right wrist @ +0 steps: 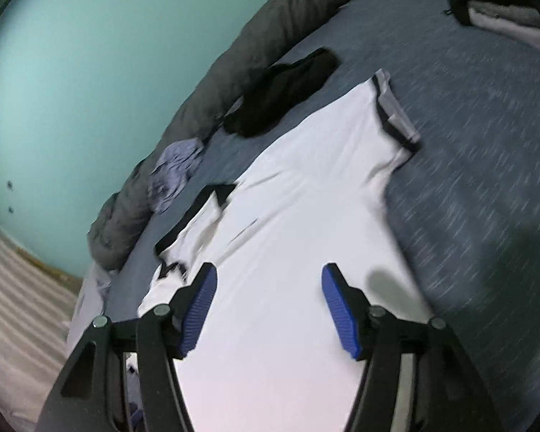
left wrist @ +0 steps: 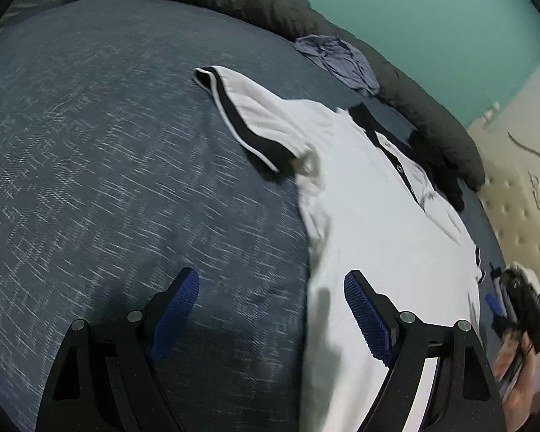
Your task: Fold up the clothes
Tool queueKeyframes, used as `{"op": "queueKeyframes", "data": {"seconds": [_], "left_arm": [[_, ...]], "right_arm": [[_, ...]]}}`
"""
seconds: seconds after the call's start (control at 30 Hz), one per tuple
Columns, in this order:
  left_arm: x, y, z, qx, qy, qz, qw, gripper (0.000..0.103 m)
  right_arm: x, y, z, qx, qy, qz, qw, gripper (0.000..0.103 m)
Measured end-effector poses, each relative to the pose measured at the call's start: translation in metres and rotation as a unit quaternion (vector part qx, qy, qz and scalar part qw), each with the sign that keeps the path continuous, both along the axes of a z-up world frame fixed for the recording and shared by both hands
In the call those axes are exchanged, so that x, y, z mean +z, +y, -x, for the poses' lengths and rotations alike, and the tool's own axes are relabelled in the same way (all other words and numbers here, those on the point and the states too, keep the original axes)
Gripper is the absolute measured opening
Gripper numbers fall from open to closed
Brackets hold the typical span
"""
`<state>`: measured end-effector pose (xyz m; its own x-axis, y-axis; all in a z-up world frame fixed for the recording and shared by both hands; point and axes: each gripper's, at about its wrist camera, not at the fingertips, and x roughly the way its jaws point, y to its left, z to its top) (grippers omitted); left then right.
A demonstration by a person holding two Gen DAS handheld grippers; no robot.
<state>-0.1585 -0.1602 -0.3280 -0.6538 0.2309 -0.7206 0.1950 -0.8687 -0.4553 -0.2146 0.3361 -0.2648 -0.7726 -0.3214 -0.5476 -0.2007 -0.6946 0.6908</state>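
**On the bed: one white polo shirt, laid flat**

Left wrist view. On the blue-grey bedspread [left wrist: 108, 144], a white shirt [left wrist: 378, 223] with black collar and black-trimmed sleeve [left wrist: 241, 108] lies spread out, sleeve stretched toward the far side. Left hand-held gripper [left wrist: 271, 309]: jaws spread wide, nothing between them; one blue pad [left wrist: 369, 316] over the shirt's edge, the other over bare bedspread. Beyond the shirt: a rolled dark grey blanket [left wrist: 306, 18], a crumpled lilac cloth [left wrist: 342, 61], a black garment [left wrist: 439, 165] beside the collar. At the right edge, a person's hand [left wrist: 518, 370] holding the other hand-held gripper, blurred.

Right wrist view. Right hand-held gripper [right wrist: 269, 309]: jaws spread apart, empty, both pads above the shirt's [right wrist: 288, 216] white body. Sleeve [right wrist: 396, 115] lies flat to the far right. Black garment [right wrist: 280, 97], lilac cloth [right wrist: 176, 169] and blanket [right wrist: 234, 72] along the bed's far edge; teal wall [right wrist: 72, 90] behind. A clothes pile [right wrist: 500, 7] sits at the top right corner.
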Motion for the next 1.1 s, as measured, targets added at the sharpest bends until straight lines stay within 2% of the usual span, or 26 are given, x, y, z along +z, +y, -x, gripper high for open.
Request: {"op": "queueKeyframes", "data": {"seconds": [0.17,0.37,0.53,0.67,0.93,1.1], "left_arm": [[0.005,-0.011,0.005,0.021,0.004,0.012,0.9997,0.086],[0.005,-0.020,0.005,0.052,0.002,0.022,0.9984,0.086],[0.006,-0.024,0.011,0.057,-0.008,0.018,0.9982,0.086],[0.013,-0.033,0.031,0.050,-0.022,0.040,0.9977,0.086],[0.023,-0.047,0.073,0.039,-0.052,0.087,0.9941,0.072],[0.017,-0.055,0.101,0.036,-0.070,0.090,0.9928,0.065]], "right_arm": [[-0.002,-0.020,0.012,0.037,0.005,-0.032,0.999,0.062],[-0.007,-0.024,0.019,0.058,0.001,-0.020,0.998,0.062],[-0.011,-0.023,0.018,0.067,-0.002,-0.019,0.998,0.062],[-0.012,-0.014,0.015,0.058,-0.002,-0.012,0.998,0.062],[-0.010,-0.005,0.013,0.048,0.005,0.005,0.999,0.062],[-0.009,-0.005,0.015,0.047,0.005,0.010,0.999,0.062]]}}
